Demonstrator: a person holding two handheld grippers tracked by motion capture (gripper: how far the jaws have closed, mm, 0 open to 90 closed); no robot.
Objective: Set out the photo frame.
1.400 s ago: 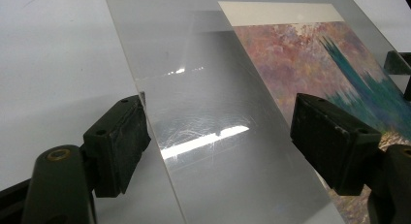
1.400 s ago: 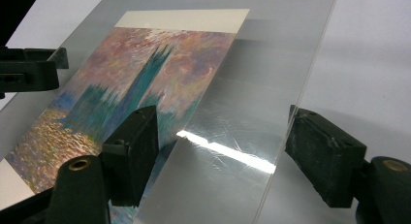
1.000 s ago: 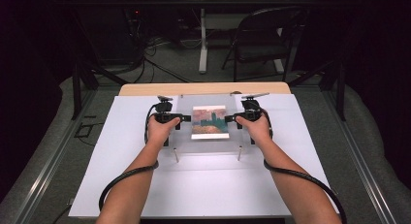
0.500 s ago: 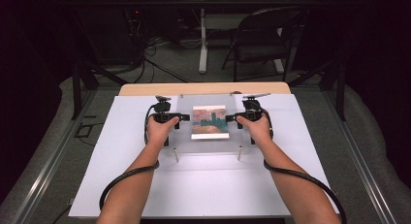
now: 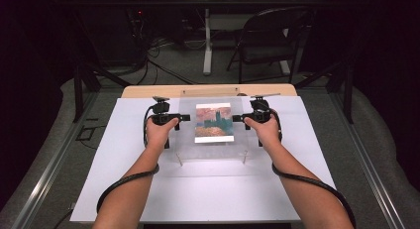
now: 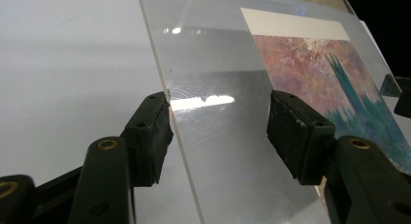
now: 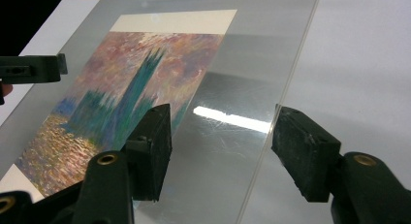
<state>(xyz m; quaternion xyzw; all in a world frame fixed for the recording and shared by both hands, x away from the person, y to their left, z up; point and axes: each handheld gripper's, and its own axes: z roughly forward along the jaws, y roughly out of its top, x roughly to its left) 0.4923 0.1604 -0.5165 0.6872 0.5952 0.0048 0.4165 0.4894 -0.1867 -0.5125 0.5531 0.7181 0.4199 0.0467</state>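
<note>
White work surface (image 5: 119, 189) in a dark room: you bracket a clear acrylic sheet (image 5: 185, 140) from both sides.

High view: the sheet, a painted print (image 5: 213, 122) under it, stands on short pegs at mid-table, with your left gripper (image 5: 184, 118) and right gripper (image 5: 237, 118) at its side edges. Left gripper view: the jaws, just closing, straddle the sheet's edge; one pad (image 6: 150, 132) sits at it, the other stands clear. Right gripper view: jaws likewise closing, gaps remain, nothing pinched. The step is judged as grasping; next, close both pairs evenly before lifting level.
</note>
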